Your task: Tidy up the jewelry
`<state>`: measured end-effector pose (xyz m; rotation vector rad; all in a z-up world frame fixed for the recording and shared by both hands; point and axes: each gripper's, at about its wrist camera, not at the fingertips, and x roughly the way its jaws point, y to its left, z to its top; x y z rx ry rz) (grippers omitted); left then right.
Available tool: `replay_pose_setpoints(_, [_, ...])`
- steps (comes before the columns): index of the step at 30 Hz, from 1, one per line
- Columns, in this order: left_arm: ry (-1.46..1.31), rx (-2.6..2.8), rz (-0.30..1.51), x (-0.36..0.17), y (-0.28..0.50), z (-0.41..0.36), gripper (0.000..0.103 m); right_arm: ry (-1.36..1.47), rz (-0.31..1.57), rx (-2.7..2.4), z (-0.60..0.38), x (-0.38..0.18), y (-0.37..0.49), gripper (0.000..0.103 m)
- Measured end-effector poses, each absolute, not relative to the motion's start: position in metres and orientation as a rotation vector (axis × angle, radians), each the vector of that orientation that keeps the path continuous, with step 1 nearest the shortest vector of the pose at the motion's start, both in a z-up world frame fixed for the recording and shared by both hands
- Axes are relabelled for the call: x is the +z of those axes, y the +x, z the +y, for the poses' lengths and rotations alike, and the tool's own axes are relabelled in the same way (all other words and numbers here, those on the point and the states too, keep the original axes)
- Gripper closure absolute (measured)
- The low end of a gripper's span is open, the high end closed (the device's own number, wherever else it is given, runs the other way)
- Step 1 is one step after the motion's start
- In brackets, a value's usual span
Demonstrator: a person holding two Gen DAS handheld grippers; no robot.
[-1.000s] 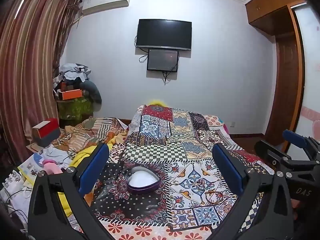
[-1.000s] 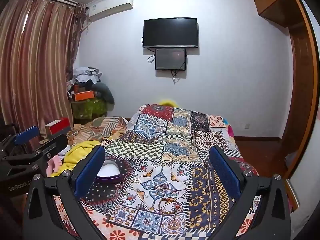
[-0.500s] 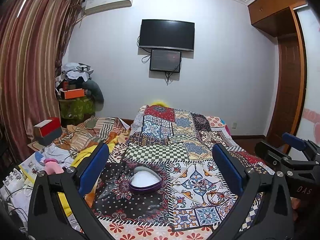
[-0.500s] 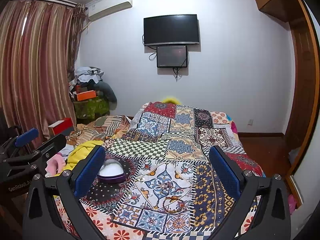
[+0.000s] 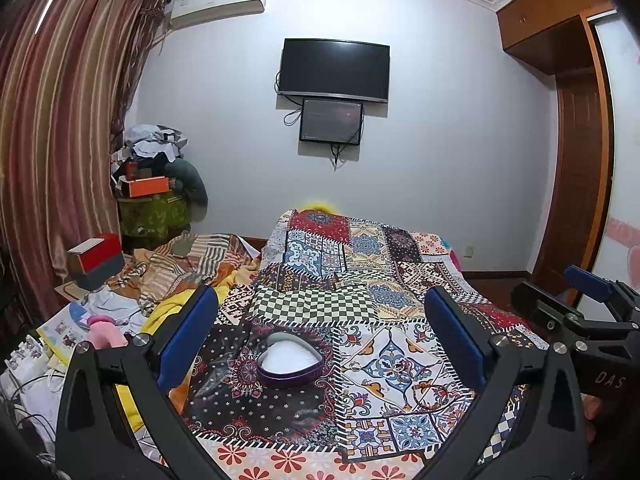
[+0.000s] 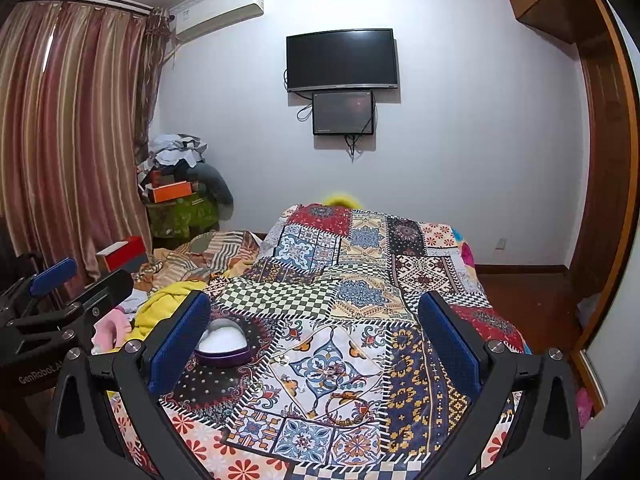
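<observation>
A purple heart-shaped box with a white inside lies open on the patchwork quilt. My left gripper hangs open above it, box between and below the fingers. Small jewelry pieces and a brownish bracelet lie on the quilt right of the box. In the right wrist view the box sits by the left finger, and the bracelet lies low between the fingers. My right gripper is open and holds nothing. Each gripper shows at the edge of the other's view.
Crumpled blankets and a yellow cloth lie left of the quilt. A red and white box, papers and cables crowd the left side. Curtains, a cluttered stand, a wall TV and a wooden wardrobe ring the bed.
Both views shift only slightly. The box and the jewelry lie where they were, and both grippers stay open.
</observation>
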<state>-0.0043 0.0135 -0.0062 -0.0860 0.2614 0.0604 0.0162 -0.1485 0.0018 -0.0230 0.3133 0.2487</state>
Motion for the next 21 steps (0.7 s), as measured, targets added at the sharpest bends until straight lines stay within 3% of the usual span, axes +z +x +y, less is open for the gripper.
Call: replay_pose_setpoints(21, [-0.087, 0.061, 0.261, -0.0062, -0.0045, 0.0138, 0.000, -0.024, 0.315, 0.249, -0.1491, 0.0017, 0.0154, 0.000])
